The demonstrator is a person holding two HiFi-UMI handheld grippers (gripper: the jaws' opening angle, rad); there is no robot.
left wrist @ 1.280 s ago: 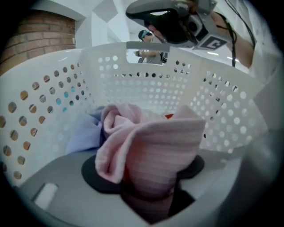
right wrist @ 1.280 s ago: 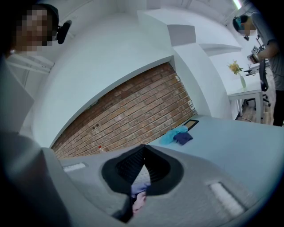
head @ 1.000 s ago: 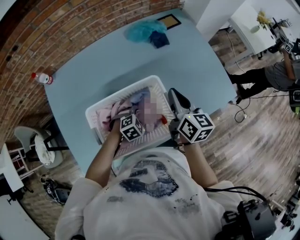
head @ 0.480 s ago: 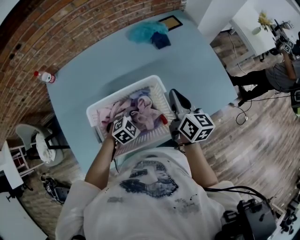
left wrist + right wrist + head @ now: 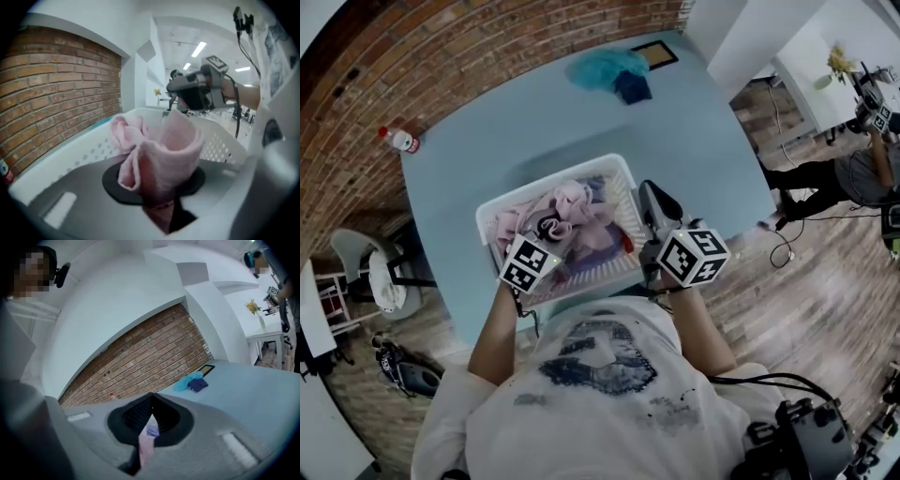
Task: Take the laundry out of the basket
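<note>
The left gripper's (image 5: pixel 547 231) fingers, which have just been closing, clench a soft pink fleece garment (image 5: pixel 161 154), its folds bunched and raised over the white perforated plastic basket (image 5: pixel 623 178) on the pale blue table (image 5: pixel 487 150). The right gripper's (image 5: pixel 151 399) fingers are pressed together with nothing gripped, at the basket's right edge. More pink and lavender laundry (image 5: pixel 586 239) lies heaped inside.

Blue table (image 5: pixel 487 169), white basket (image 5: pixel 626 202), teal cloth (image 5: pixel 602 67), bottle (image 5: pixel 398 141), frame (image 5: pixel 656 54)

Laundry (image 5: pixel 591 242) hides the floor of the basket (image 5: pixel 630 202) from us. A pink cloth (image 5: pixel 161 150) covers the tips of the left gripper (image 5: pixel 161 213), and we cannot read the tiny label on the bottle (image 5: pixel 398 140).
</note>
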